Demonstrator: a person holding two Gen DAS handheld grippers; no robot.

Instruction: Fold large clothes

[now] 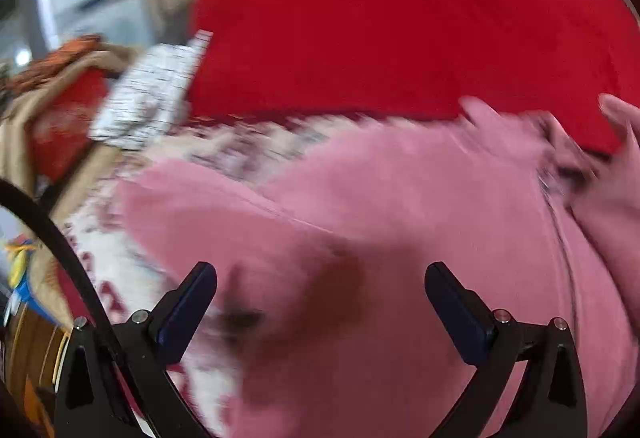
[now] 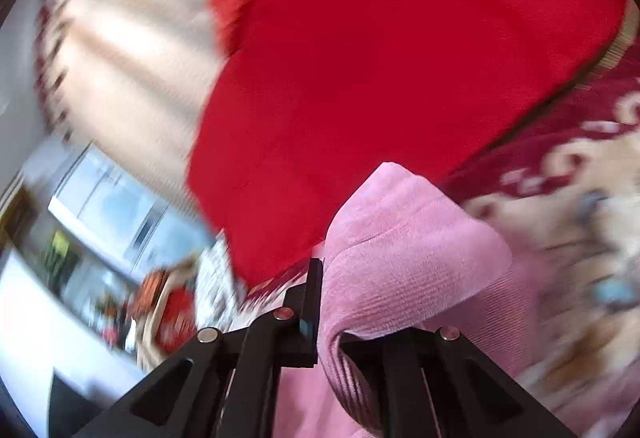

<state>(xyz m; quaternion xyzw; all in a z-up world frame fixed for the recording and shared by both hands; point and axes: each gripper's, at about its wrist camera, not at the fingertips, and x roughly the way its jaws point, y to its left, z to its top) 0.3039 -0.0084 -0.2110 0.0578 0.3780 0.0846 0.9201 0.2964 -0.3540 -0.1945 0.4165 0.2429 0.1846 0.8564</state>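
Right wrist view shows the right gripper [image 2: 320, 302] clamped on a bunched fold of the soft, limp pink garment [image 2: 400, 238] beside a red cloth [image 2: 400, 57], best gripped at edges, while the left gripper [image 1: 320, 306] hovers agape, empty, above it.

Both wrist views sit close over pink garment [image 1: 400, 197], sharing red cloth [image 2: 400, 57].

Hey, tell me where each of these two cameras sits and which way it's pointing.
Left wrist view: on the left gripper, angled down at the pink garment and the red cloth behind it; its own fingers stand open and empty.
Right wrist view: on the right gripper, facing nearly level across the red cloth; its fingers are shut on a pink garment fold.
Shared: pink garment, red cloth.
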